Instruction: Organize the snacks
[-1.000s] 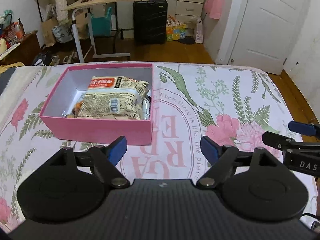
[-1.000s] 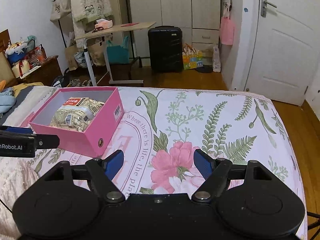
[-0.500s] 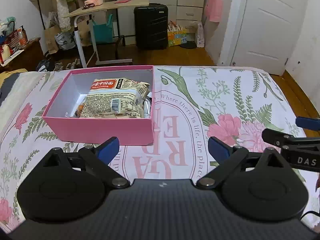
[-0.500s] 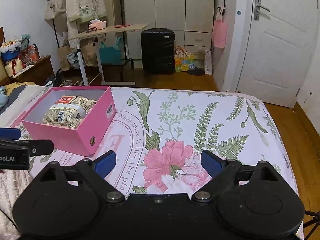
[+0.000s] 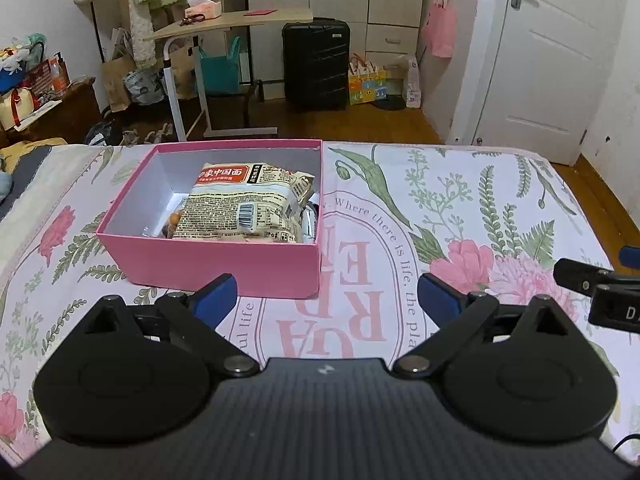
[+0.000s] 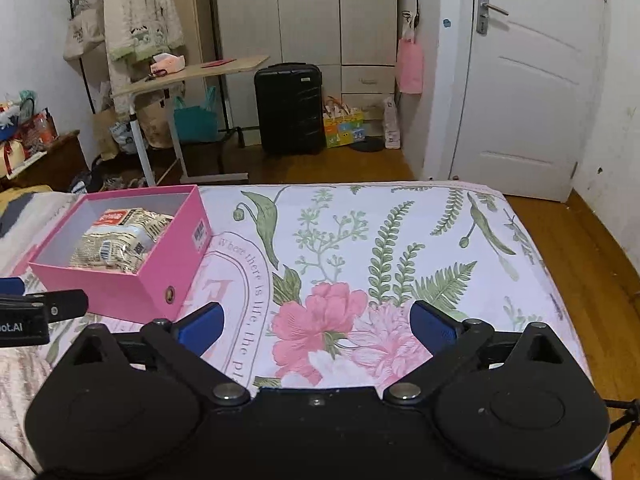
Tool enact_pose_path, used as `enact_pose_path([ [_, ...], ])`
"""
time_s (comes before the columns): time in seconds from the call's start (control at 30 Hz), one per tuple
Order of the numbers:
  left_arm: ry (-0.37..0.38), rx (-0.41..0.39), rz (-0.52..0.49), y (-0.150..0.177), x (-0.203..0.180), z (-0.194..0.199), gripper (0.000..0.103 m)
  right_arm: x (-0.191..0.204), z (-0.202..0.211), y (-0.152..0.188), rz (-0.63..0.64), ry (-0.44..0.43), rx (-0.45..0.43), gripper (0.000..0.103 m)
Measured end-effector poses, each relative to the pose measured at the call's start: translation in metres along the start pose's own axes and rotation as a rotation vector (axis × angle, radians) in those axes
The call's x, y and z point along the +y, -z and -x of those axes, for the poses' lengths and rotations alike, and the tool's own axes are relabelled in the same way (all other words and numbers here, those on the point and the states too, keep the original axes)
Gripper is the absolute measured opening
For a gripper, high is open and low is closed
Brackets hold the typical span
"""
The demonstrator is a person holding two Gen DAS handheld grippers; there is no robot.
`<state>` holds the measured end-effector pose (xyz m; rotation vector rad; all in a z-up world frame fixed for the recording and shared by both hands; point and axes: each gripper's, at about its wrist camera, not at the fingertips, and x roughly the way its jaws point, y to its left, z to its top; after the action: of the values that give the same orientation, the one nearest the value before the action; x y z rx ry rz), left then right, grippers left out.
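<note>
hovering over the flowered bedspread (image 5: 460, 200), the left gripper (image 5: 326, 300) has its blue-tipped fingers (image 5: 214, 294) spread wide, released, with nothing between them. the pink box (image 5: 216, 260) sits just ahead on the bed, lid off, its near wall close beyond the left fingertip. inside it lies a noodle packet (image 5: 244, 204), beige with a red label and a barcode, resting on top of other snacks that show only as small bits of orange and silver at its edges, too hidden to name. over on the right, the right gripper (image 6: 316, 324) is also wide apart and holding nothing, poised above the big pink flower print. from its view the box (image 6: 120, 292) stands off to the left, near the left fingertip but apart from it, with the packet (image 6: 120, 236) visible inside. each gripper peeks into the other's view at the frame edge. beyond the bed: a black suitcase (image 6: 290, 108), a rolling side table (image 6: 188, 74), a white door (image 6: 532, 80).
</note>
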<state>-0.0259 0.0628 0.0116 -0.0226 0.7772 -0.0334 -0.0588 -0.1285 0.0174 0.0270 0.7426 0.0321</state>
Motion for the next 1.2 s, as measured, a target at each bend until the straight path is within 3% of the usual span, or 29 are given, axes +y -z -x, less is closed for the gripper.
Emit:
enact_pose_path([
  [0.63, -0.089, -0.021, -0.002, 0.011, -0.001, -0.01, 0.098, 0.011, -0.009, 0.01, 0.052, 0.054, 0.012, 0.101],
  [1.2, -0.079, -0.008, 0.018, 0.015, 0.001, -0.015, 0.098, 0.017, -0.006, 0.012, 0.07, 0.103, -0.011, 0.101],
])
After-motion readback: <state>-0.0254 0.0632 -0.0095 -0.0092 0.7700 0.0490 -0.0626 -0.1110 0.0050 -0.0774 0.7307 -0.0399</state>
